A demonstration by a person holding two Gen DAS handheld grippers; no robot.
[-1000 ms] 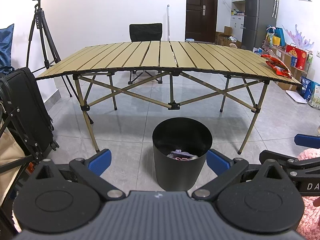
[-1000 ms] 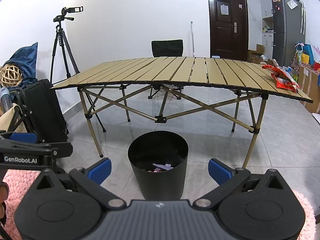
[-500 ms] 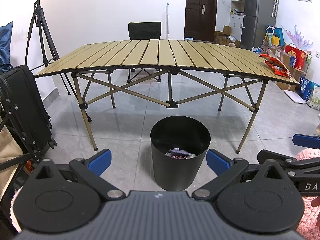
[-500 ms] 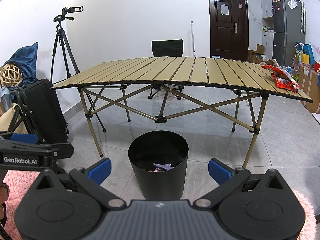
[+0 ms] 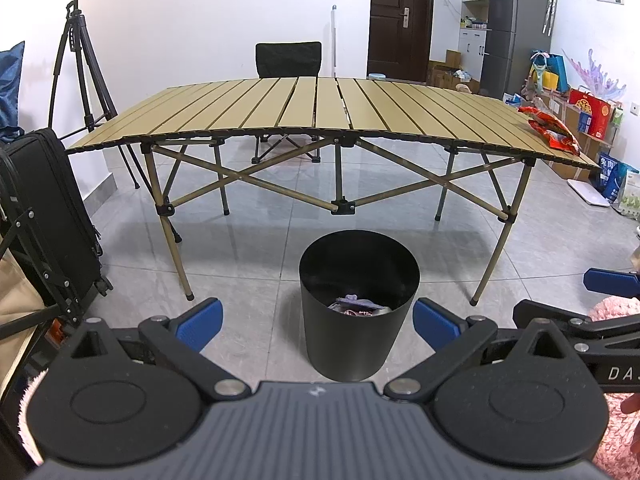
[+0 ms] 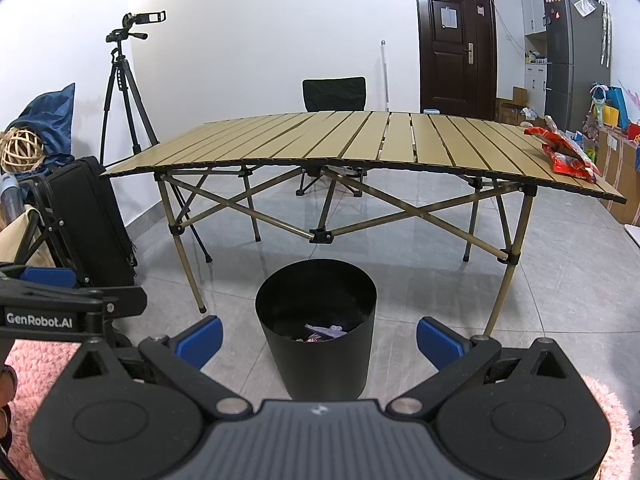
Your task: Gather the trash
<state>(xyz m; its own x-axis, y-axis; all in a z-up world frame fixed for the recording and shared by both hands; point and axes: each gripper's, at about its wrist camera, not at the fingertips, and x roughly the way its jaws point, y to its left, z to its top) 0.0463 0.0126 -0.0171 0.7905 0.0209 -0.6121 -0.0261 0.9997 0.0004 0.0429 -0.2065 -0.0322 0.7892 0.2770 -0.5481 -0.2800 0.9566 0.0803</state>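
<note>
A black round bin (image 5: 359,304) (image 6: 316,324) stands on the tiled floor in front of the slatted folding table (image 5: 320,116) (image 6: 360,140). Crumpled wrappers (image 5: 358,305) (image 6: 322,332) lie inside it. Red snack bags (image 5: 550,130) (image 6: 566,152) rest on the table's right end. My left gripper (image 5: 318,322) hovers open just short of the bin, nothing between its blue fingers. My right gripper (image 6: 318,340) is likewise open and empty, the bin straight ahead. Each gripper shows at the edge of the other's view.
A black suitcase (image 5: 48,216) (image 6: 96,220) and a folding frame stand at the left. A camera tripod (image 5: 84,56) is behind the table's left corner, a black chair (image 5: 288,60) beyond it. Boxes, bags and a fridge (image 5: 516,28) fill the right side.
The left view has drifted slightly, so the bin and table sit a little lower and further left in it. The right view is nearly unchanged. Both grippers stay open.
</note>
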